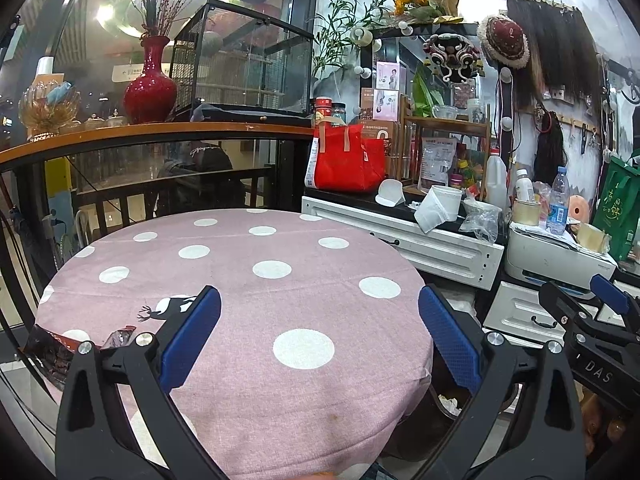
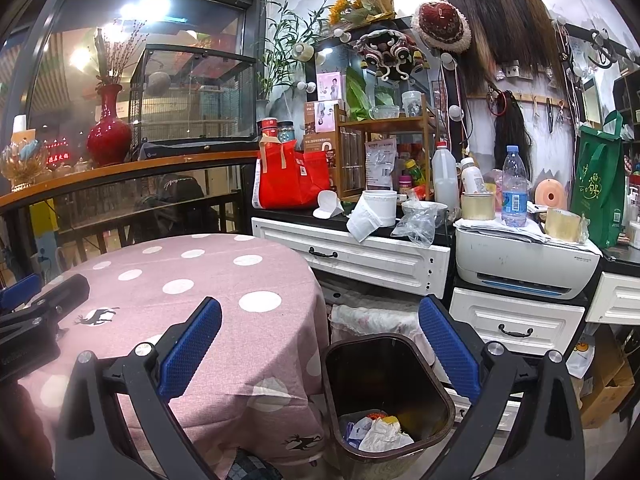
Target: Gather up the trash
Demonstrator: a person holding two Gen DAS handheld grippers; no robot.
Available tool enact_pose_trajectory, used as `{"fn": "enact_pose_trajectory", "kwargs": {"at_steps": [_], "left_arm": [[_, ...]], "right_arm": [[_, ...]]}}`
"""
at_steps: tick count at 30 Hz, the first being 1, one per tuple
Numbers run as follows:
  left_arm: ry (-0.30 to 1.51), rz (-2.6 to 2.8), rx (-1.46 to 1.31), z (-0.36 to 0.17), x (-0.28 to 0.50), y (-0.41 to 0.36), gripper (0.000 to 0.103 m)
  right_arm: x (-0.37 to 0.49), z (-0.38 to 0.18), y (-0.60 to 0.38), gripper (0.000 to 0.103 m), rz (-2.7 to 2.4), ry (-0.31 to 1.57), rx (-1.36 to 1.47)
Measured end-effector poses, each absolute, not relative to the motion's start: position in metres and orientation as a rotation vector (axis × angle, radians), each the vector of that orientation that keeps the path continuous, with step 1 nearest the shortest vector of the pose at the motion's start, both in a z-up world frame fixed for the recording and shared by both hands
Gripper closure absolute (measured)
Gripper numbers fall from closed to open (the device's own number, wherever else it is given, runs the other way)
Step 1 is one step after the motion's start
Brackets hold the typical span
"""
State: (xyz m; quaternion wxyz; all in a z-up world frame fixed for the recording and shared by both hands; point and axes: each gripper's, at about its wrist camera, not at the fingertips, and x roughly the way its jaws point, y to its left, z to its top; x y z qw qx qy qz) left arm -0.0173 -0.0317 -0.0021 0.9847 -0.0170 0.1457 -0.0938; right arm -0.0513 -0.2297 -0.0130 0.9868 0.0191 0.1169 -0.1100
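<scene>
A round table with a pink polka-dot cloth [image 1: 248, 312] fills the left wrist view. A dark red snack wrapper [image 1: 52, 350] lies at its left edge, partly behind my left finger. My left gripper [image 1: 320, 322] is open and empty above the table. In the right wrist view a dark brown trash bin [image 2: 424, 392] stands on the floor right of the table [image 2: 192, 292], with crumpled trash [image 2: 376, 430] inside. My right gripper [image 2: 320, 324] is open and empty above the bin. It also shows at the right of the left wrist view [image 1: 600, 320].
A white drawer cabinet [image 2: 360, 256] stands behind the bin, cluttered with a red bag [image 2: 292, 176], a paper roll [image 2: 372, 212], bottles and tape rolls. A white printer [image 2: 524, 264] sits to its right. A railing with a red vase [image 1: 150, 84] runs behind the table.
</scene>
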Motion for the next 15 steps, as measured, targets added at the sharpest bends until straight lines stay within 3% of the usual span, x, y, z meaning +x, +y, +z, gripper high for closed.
{"fn": "enact_pose_trajectory", "kwargs": {"at_steps": [15], "left_arm": [[0.3, -0.183, -0.019, -0.0032, -0.0189, -0.0394, 0.006]], "right_arm": [[-0.051, -0.012, -0.2305, 0.006, -0.22, 0.235, 0.039]]}}
